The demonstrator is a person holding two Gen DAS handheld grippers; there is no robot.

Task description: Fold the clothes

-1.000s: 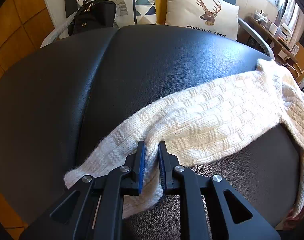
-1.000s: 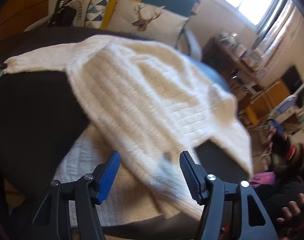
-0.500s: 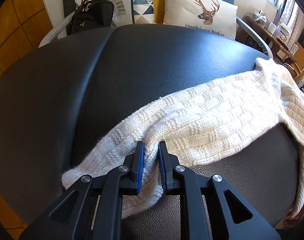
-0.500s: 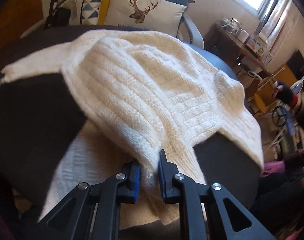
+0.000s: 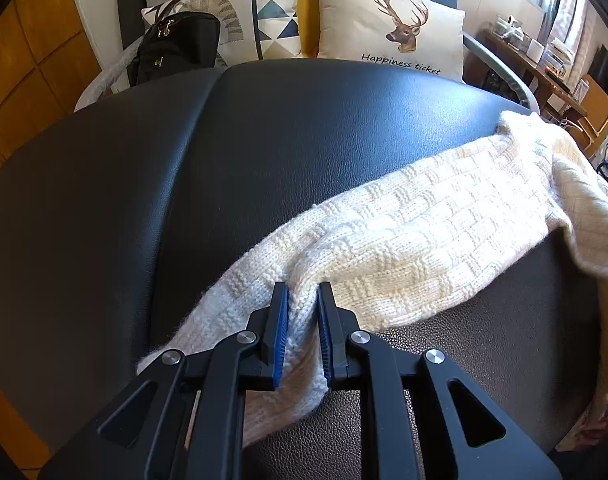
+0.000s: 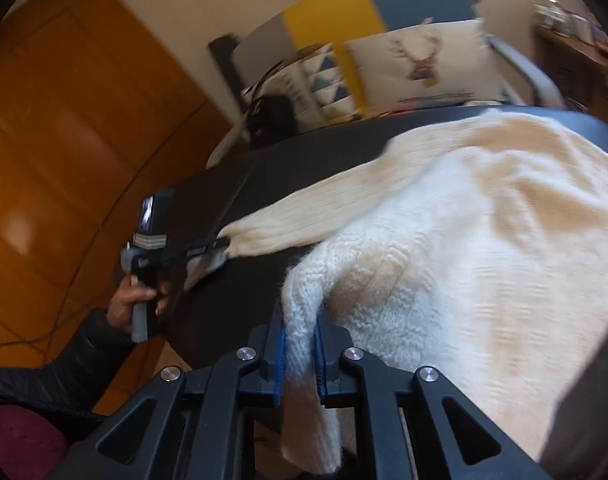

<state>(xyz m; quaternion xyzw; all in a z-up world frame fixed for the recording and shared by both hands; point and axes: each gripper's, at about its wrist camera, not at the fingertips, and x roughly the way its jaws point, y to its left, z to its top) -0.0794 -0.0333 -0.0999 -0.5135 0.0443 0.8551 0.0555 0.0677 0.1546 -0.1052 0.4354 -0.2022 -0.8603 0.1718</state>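
Cream cable-knit sweater (image 5: pixel 424 240) is sprawled across the black leather surface (image 5: pixel 264 140); left gripper (image 5: pixel 302 320) pinches the sleeve cuff, right gripper (image 6: pixel 300 352) is clamped on a bunched edge (blurry view). I'd keep both grips tight and carry the sleeve across evenly, no yanking.

Cream knit sweater (image 5: pixel 424 240), basket-weave pattern, lies spread across the black leather surface (image 5: pixel 264 140). One sleeve runs from right of frame down to bottom centre, pinched into a ridge there. In the right wrist view the bunched body (image 6: pixel 484 240) fills the right half.
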